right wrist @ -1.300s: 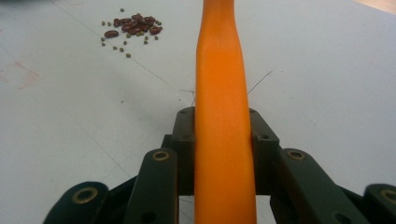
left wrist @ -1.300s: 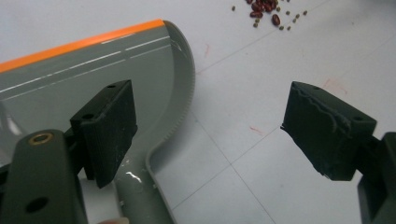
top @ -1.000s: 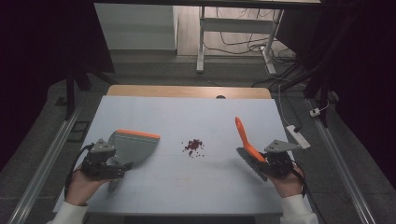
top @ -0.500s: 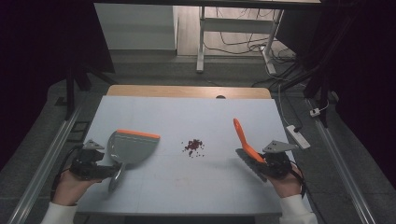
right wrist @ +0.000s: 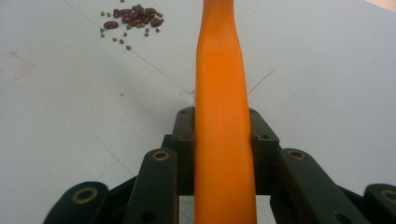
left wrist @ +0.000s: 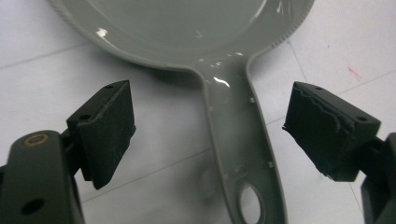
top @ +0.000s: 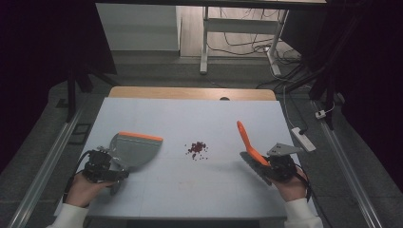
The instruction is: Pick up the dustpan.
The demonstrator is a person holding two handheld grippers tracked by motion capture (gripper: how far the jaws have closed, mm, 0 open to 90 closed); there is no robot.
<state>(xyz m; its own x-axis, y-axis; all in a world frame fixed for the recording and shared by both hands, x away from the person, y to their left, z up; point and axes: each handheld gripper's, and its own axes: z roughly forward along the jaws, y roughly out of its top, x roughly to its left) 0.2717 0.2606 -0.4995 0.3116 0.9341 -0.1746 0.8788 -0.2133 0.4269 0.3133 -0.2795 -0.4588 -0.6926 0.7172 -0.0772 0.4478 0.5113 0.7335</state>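
Observation:
A grey dustpan (top: 135, 149) with an orange front lip lies flat at the table's left. Its handle (left wrist: 238, 140) runs between the jaws of my left gripper (top: 113, 168), low over the table. These jaws have just been opening and stand open (left wrist: 212, 128); neither pad touches the handle. My right gripper (top: 267, 165) is shut on the orange handle (right wrist: 219, 93) of a brush (top: 247, 140), which tilts up and away over the table's right side. A small pile of dark red beans (top: 196, 149) lies between the dustpan and the brush, also ahead of the right gripper (right wrist: 133, 16).
The pale table top (top: 190, 114) has a wooden strip along its far edge. A white power strip (top: 302, 138) lies off the right edge. Metal rails run along both sides.
My left gripper slid a little left from the dustpan handle, then came back to it and sank lower. The dustpan, the brush and the right gripper have kept still.

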